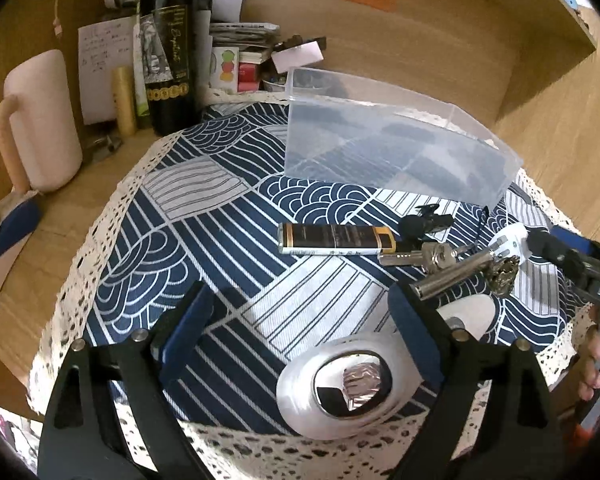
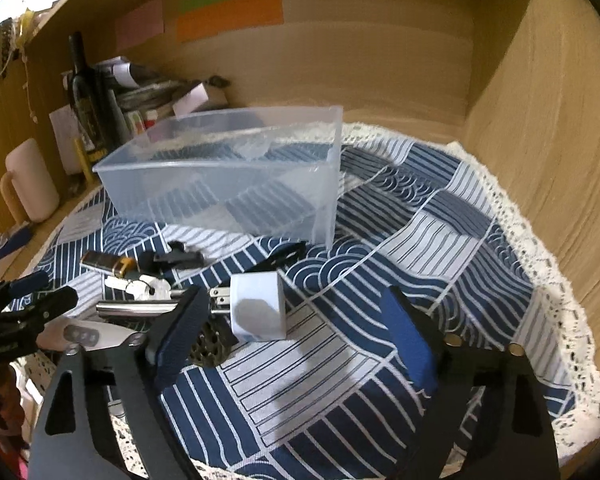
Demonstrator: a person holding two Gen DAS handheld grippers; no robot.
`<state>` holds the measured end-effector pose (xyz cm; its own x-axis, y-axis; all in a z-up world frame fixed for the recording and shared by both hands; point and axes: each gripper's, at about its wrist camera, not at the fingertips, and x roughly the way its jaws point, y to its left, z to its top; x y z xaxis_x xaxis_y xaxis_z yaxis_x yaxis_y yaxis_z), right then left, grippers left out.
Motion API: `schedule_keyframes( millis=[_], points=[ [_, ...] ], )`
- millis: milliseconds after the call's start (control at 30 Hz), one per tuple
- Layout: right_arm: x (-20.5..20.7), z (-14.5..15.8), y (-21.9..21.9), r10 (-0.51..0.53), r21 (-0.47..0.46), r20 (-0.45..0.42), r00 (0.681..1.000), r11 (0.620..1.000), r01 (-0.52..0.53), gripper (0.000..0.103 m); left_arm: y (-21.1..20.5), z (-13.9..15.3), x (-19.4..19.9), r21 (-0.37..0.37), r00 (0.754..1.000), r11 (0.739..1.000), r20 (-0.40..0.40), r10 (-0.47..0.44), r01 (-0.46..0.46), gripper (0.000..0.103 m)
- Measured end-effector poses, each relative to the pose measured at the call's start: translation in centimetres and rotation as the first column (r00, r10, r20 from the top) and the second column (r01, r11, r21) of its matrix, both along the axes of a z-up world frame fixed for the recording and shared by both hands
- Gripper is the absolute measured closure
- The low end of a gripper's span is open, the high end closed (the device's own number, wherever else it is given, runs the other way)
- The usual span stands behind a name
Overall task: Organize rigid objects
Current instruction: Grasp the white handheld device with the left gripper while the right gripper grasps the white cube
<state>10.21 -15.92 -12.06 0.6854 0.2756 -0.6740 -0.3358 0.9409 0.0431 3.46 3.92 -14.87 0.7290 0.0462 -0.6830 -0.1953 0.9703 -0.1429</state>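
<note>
The clear plastic bin (image 1: 396,152) is seen ahead of both grippers and appears empty, so no item is judged to have been sorted yet; the whole task is taken to remain.

The left gripper (image 1: 300,320) is held open with nothing gripped. The roll of clear tape (image 1: 344,384) is located just inside its right finger, low in the view. Beyond the fingertips are found the dark lighter (image 1: 336,239), the keys (image 1: 420,258), a metal tube (image 1: 448,280) and a black clip (image 1: 428,222).

The right gripper (image 2: 296,320) is likewise held open and empty. The white charger plug (image 2: 256,306) is placed between its fingers, nearer the left one, with no pad pressed on it. A white remote (image 2: 88,334) is seen to the left of that finger.

A dark lumpy object (image 2: 208,344) beneath the plug is partly covered and cannot be identified. The remote is largely hidden in the left view. The bin's contents are hard to confirm through its walls.
</note>
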Motion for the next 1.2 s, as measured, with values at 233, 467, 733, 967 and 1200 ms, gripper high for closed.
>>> schedule_keyframes(
  millis=[233, 467, 733, 967, 1200],
  points=[
    [1.2, -1.0, 0.6, 0.024, 0.014, -0.056, 0.998, 1.0, -0.024, 0.046, -0.4, 0.3, -1.1, -0.007, 1.0, 1.0, 0.012, 0.024, -0.024, 0.013],
    [1.4, -1.4, 1.0, 0.047, 0.032, -0.068, 0.997, 0.998, -0.045, 0.075, -1.1, 0.0, -1.6, -0.044, 0.999, 0.999, 0.043, 0.01, -0.008, 0.033],
    [1.0, -0.6, 0.4, 0.019, 0.028, -0.027, 0.999, 0.999, -0.018, 0.076, -0.9, 0.6, -1.5, -0.095, 0.998, 0.995, 0.062, -0.023, 0.029, 0.054],
    [0.5, 0.6, -0.1, 0.021, 0.044, 0.01, 1.0, 0.999, -0.021, 0.076, 0.1, 1.3, -0.9, -0.115, 0.999, 0.993, 0.038, 0.002, 0.002, 0.065],
    [0.2, 0.8, -0.5, 0.03, 0.065, 0.008, 1.0, 0.997, -0.03, 0.076, -1.8, 1.3, -2.3, 0.019, 0.999, 0.999, 0.034, 0.025, -0.026, 0.023]
  ],
)
